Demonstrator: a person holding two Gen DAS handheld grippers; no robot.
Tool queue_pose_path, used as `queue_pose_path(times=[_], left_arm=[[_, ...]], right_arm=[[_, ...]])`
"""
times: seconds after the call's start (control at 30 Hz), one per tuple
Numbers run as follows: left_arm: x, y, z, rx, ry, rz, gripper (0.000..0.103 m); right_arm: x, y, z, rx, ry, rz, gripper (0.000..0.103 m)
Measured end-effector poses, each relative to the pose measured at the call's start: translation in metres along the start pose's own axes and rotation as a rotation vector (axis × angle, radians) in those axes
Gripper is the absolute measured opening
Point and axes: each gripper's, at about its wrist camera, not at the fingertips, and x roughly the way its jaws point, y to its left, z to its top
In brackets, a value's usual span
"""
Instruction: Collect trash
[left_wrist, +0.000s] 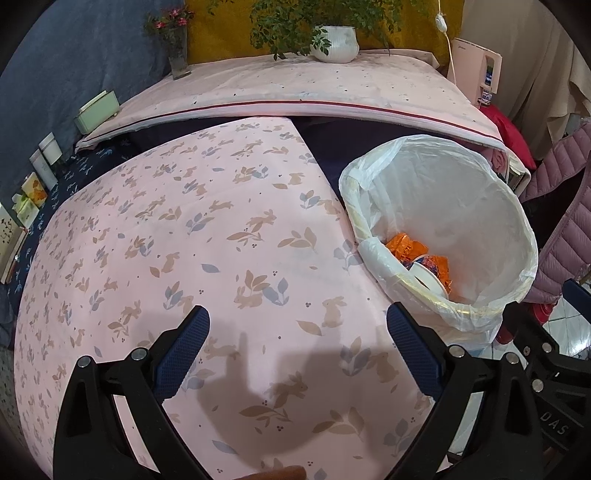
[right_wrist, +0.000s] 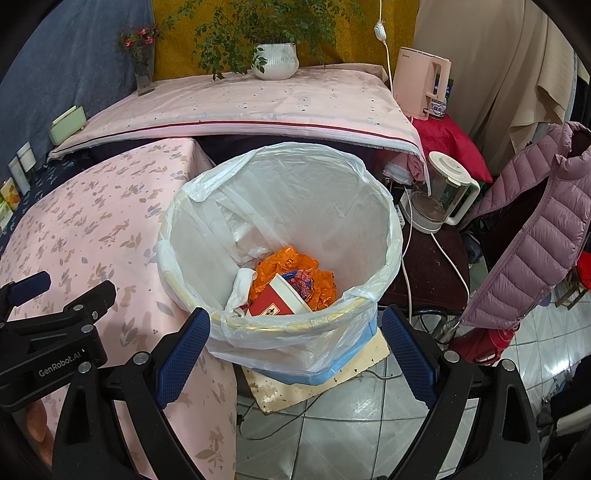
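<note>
A bin lined with a white plastic bag (right_wrist: 280, 192) (left_wrist: 443, 206) stands on the floor beside the table. Inside lie an orange wrapper (right_wrist: 291, 264) (left_wrist: 406, 247), a red and white paper cup (right_wrist: 280, 301) and a crumpled white tissue (right_wrist: 240, 288). My right gripper (right_wrist: 295, 354) hangs open just in front of the bin's near rim, nothing between its fingers. My left gripper (left_wrist: 297, 350) is open over the pink rabbit-print tablecloth (left_wrist: 184, 240), left of the bin, holding nothing. The left gripper's body (right_wrist: 55, 332) shows at the left of the right wrist view.
Behind the table a higher pink-covered surface (right_wrist: 258, 103) holds a potted plant (right_wrist: 275, 61) and a flower vase (right_wrist: 144, 74). A pink appliance (right_wrist: 421, 85), a glass kettle (right_wrist: 439, 192), cables and a mauve puffer jacket (right_wrist: 535, 229) crowd the right. Tiled floor (right_wrist: 351, 424) lies below.
</note>
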Motion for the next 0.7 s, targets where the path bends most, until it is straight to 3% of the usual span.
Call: queue_pose_path(times=[0.7], left_arm=[[-0.004,-0.014,0.000,0.050,0.001,-0.003,0.092]], right_arm=[[0.000,0.002,-0.001,0.005,-0.001,0.000,0.090]])
